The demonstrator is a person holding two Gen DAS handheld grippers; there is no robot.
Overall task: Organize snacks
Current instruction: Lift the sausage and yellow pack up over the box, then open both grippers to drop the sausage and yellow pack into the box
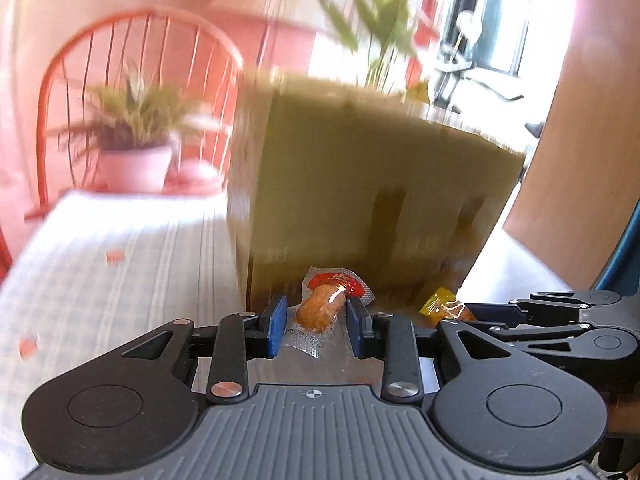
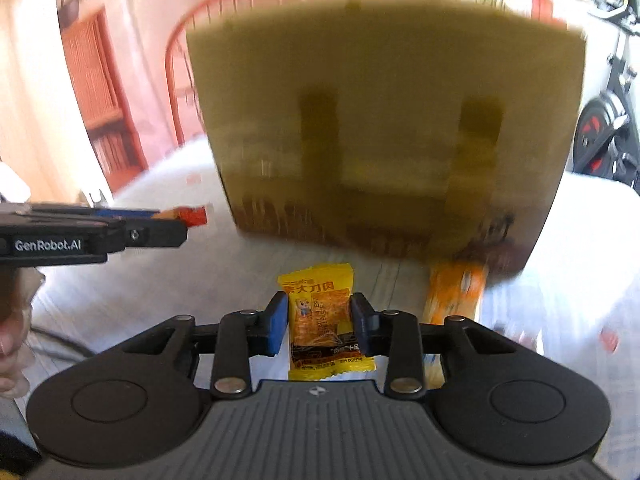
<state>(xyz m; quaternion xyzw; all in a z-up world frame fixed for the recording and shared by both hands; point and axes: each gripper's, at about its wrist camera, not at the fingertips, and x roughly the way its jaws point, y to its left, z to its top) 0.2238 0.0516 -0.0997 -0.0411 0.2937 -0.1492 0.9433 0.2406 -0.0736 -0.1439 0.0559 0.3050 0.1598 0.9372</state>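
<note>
My left gripper (image 1: pixel 317 316) is shut on a clear vacuum pack with an orange-brown sausage and a red label (image 1: pixel 324 306), held just in front of a tall olive-green box (image 1: pixel 360 184). My right gripper (image 2: pixel 319 320) is shut on a yellow snack packet with printed characters (image 2: pixel 322 320), held above the table before the same box (image 2: pixel 384 120). The right gripper and its yellow packet (image 1: pixel 442 304) show at the right of the left wrist view. The left gripper (image 2: pixel 176 224) shows at the left of the right wrist view. Another orange packet (image 2: pixel 456 292) lies by the box's base.
A checked tablecloth (image 1: pixel 120 272) covers the table. A potted plant (image 1: pixel 136 148) and a red chair (image 1: pixel 136 40) stand behind it. An exercise bike (image 2: pixel 608 128) is at the far right. The views are motion-blurred.
</note>
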